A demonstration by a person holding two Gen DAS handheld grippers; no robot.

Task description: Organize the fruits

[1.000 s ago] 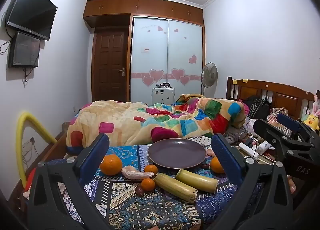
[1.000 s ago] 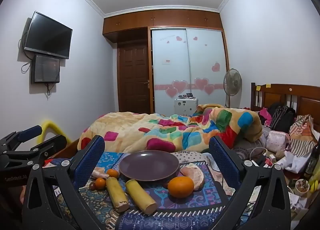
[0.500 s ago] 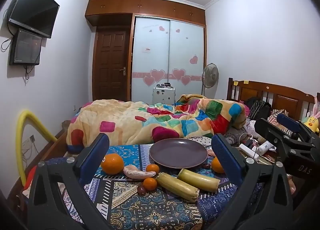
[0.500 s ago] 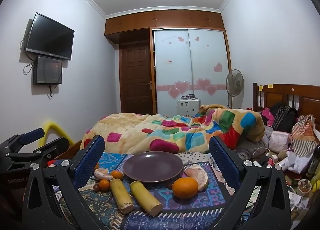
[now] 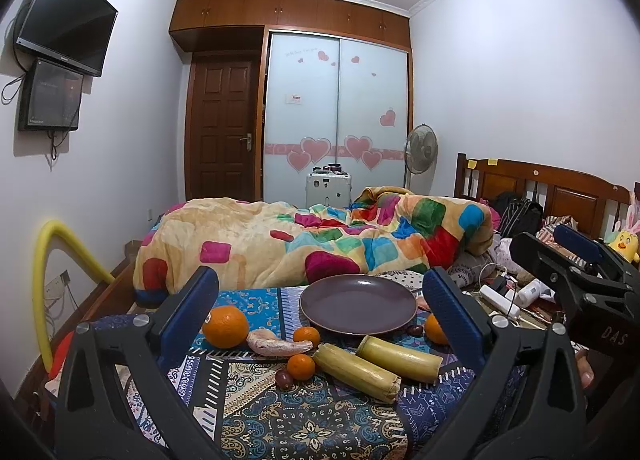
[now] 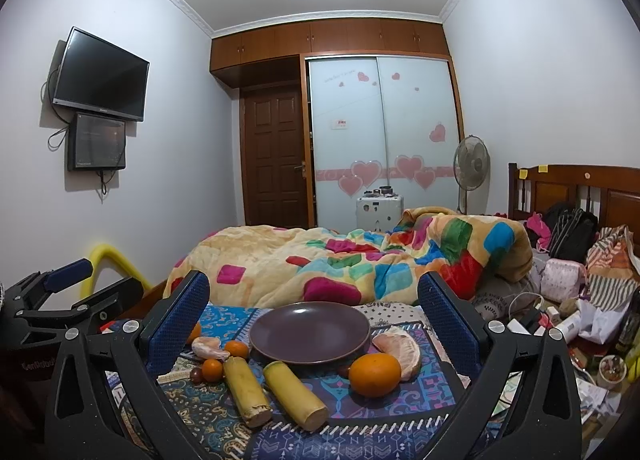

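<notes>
An empty dark purple plate (image 5: 358, 304) (image 6: 309, 332) sits on a patterned cloth (image 5: 312, 416). Around it lie a large orange (image 5: 225, 326), another orange (image 6: 374, 369), two small tangerines (image 5: 301, 366), two yellow-green sugarcane pieces (image 5: 356, 372) (image 6: 294, 394), peeled pomelo segments (image 5: 278, 344) (image 6: 398, 346) and small dark fruits (image 5: 283, 379). My left gripper (image 5: 320, 300) is open and empty, short of the fruit. My right gripper (image 6: 314, 300) is open and empty, also short of the fruit. Each shows at the edge of the other's view.
A colourful quilt (image 5: 320, 236) covers the bed behind the plate. Clutter of cables, bottles and bags (image 6: 560, 300) lies at the right by the wooden headboard (image 5: 540, 188). A yellow foam tube (image 5: 52, 260) stands at the left wall.
Both grippers have drifted slightly, so the scene sits a little lower and to the right in the views. The fruits and plate have not moved. Both stay open.
</notes>
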